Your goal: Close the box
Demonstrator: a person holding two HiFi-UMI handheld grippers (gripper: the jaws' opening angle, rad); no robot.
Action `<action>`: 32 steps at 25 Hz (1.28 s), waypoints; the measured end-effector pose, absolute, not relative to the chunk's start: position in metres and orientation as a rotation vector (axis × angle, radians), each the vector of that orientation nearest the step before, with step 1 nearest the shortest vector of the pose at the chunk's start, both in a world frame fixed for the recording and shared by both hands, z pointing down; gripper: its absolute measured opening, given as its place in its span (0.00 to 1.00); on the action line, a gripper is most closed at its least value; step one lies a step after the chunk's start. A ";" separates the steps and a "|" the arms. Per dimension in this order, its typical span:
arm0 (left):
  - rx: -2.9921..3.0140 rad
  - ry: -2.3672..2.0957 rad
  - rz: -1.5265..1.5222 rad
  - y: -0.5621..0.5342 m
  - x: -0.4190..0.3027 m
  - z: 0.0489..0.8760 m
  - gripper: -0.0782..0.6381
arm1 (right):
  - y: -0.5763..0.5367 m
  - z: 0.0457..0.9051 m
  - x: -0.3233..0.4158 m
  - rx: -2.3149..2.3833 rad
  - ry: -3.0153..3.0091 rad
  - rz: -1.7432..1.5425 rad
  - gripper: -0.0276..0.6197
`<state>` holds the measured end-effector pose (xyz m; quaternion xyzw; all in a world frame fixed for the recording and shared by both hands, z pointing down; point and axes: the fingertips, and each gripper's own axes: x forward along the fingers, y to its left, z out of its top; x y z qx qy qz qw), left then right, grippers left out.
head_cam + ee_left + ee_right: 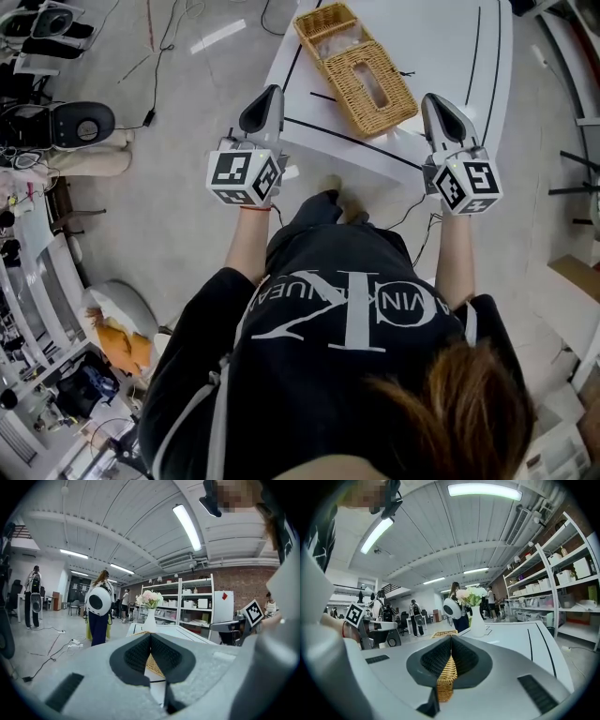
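We hold both claws pinched shut on nothing, the left claw (272, 92) and the right claw (434, 99) alike. The wicker box (370, 84) lies open on the table (450, 47) just ahead of them, between the two and nearer the right claw. Its slotted half is toward us, the other half beyond. We judge it light, stiff yet a little springy, and rough enough not to slip. We would take the loose half by its outer rim.

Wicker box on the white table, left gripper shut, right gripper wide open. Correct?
No: the right gripper is shut too, as the right gripper view shows. The box is on the table, left gripper shut.
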<state>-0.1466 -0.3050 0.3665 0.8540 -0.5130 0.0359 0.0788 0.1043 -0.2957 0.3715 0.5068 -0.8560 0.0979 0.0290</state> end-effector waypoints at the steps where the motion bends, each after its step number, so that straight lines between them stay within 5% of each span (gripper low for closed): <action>1: 2.561 -1.536 0.100 -0.305 -0.146 0.364 0.12 | -0.296 0.370 0.104 1.561 -2.641 0.292 0.04; 32: 2.599 -1.701 -0.021 -0.314 -0.167 0.318 0.12 | -0.312 0.330 0.078 1.473 -2.670 0.043 0.04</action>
